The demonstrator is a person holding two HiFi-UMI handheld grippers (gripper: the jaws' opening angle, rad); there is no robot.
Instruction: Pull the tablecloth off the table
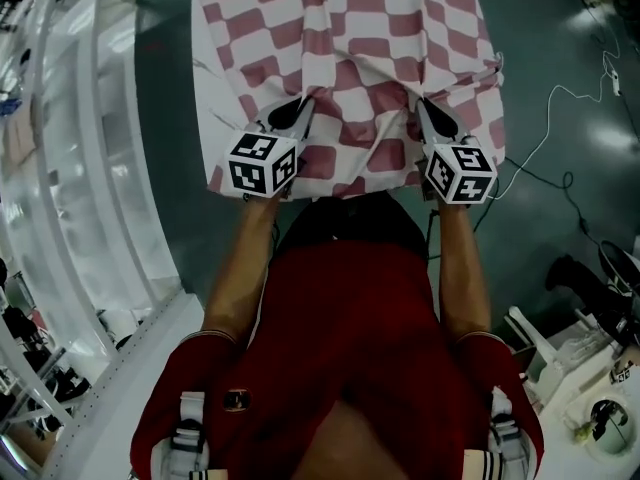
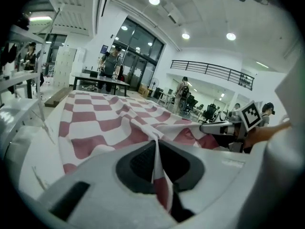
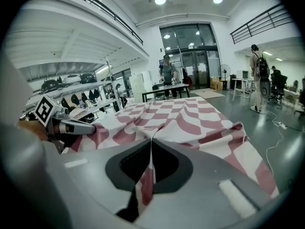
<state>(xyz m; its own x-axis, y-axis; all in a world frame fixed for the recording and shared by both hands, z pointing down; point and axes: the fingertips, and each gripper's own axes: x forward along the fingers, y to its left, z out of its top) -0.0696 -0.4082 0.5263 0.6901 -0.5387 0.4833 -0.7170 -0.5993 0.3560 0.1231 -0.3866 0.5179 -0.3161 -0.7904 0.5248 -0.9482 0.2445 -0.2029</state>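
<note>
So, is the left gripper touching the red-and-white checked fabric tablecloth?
Touching. The left gripper view shows the left gripper shut on a fold of the red-and-white checked fabric tablecloth.

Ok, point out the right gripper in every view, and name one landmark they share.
Head view: right gripper at centre right, on the tablecloth near edge.
Left gripper view: right gripper at middle right, pointing left.
Right gripper view: right gripper at bottom centre, shut on the tablecloth.
Shared landmark: the checked tablecloth.

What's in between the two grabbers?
Only tablecloth: a wrinkled checkered stretch runs from the left gripper to the right gripper, clearest in the head view.
</note>
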